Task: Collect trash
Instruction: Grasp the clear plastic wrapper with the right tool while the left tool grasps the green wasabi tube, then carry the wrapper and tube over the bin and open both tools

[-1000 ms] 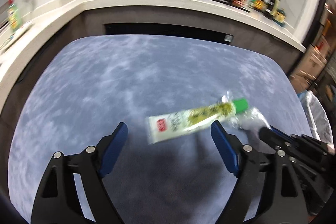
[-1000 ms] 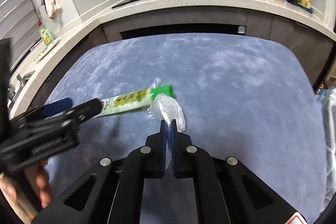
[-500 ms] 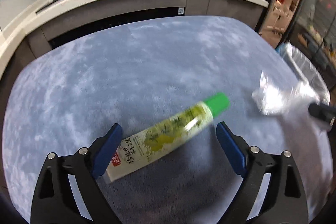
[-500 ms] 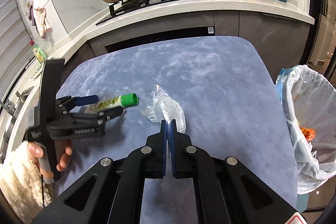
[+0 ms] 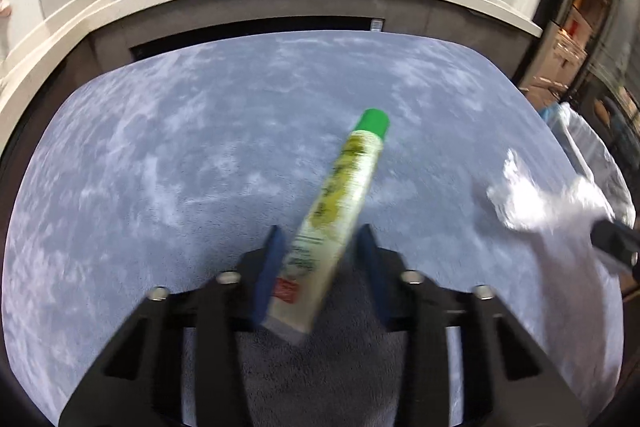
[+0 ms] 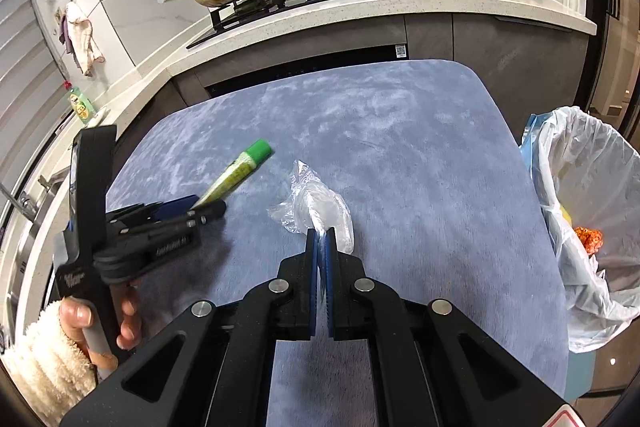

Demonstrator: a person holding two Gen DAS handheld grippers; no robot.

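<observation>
A cream tube with a green cap lies between the blue pads of my left gripper, whose jaws are closing and touch its sides near the flat end. In the right wrist view the tube sticks out of the left gripper with its cap tilted up over the table. My right gripper is shut on a crumpled clear plastic wrapper held just above the cloth. The left wrist view shows that wrapper at the far right.
The table has a blue-grey plush cover. A bin lined with a white bag stands off its right edge with some trash inside. Beyond the table runs a kitchen counter with a stove, two pans and sauce bottles.
The left gripper's jaws have come together around the tube, which now points along the fingers instead of across them. The right gripper has carried the wrapper rightward, away from the tube.
</observation>
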